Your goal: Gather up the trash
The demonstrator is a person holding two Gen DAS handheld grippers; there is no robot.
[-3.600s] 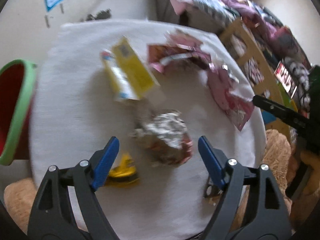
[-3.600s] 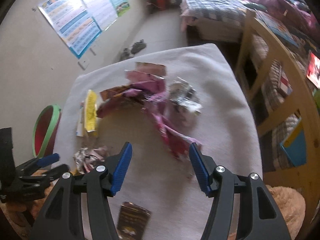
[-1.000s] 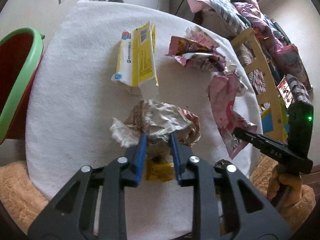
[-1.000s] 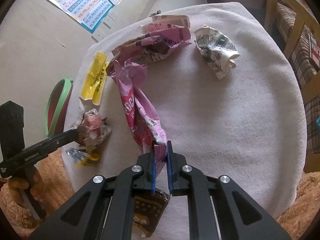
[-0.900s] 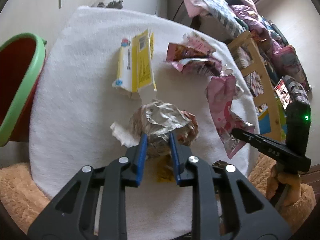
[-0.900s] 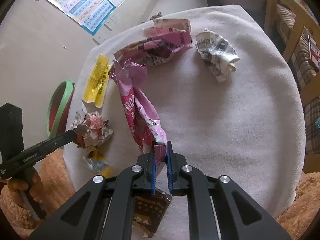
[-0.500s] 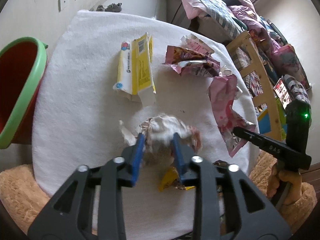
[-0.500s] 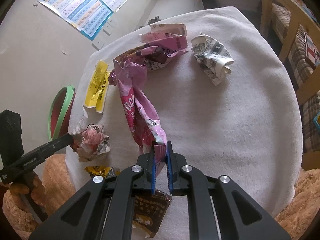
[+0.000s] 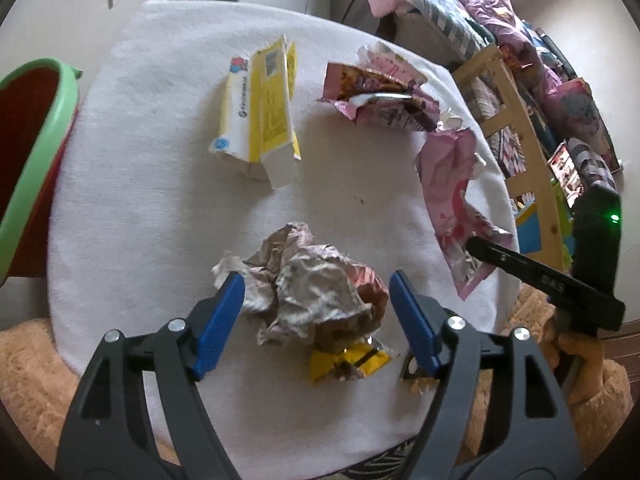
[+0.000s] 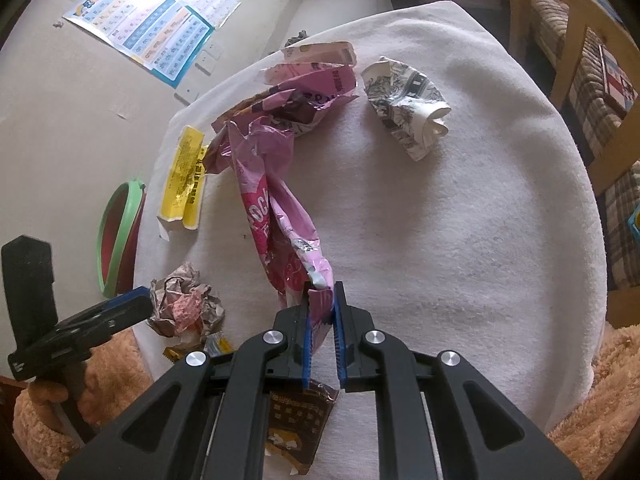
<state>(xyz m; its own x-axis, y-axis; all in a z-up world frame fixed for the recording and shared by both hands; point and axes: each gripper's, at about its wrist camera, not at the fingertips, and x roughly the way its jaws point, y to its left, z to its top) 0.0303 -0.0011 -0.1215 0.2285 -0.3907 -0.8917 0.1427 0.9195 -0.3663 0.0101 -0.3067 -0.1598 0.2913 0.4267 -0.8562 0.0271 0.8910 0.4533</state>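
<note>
Barely begun: left gripper (image 9: 314, 312) fingers spread around crumpled wrapper (image 9: 316, 292); right gripper (image 10: 321, 326) fingers pinching pink bag (image 10: 276, 216); bin (image 9: 28, 152) unfed.

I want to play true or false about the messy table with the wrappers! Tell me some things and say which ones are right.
1. The right gripper is pinching the long pink wrapper. True.
2. The left gripper is squeezing the crumpled foil ball. False: its jaws are open on either side of the ball.
3. The yellow carton lies flattened on the white cloth. True.
4. The green-rimmed bin sits in the middle of the table. False: it stands off the table's left edge.
5. A crumpled black-and-white paper lies apart from the pink wrappers. True.
</note>
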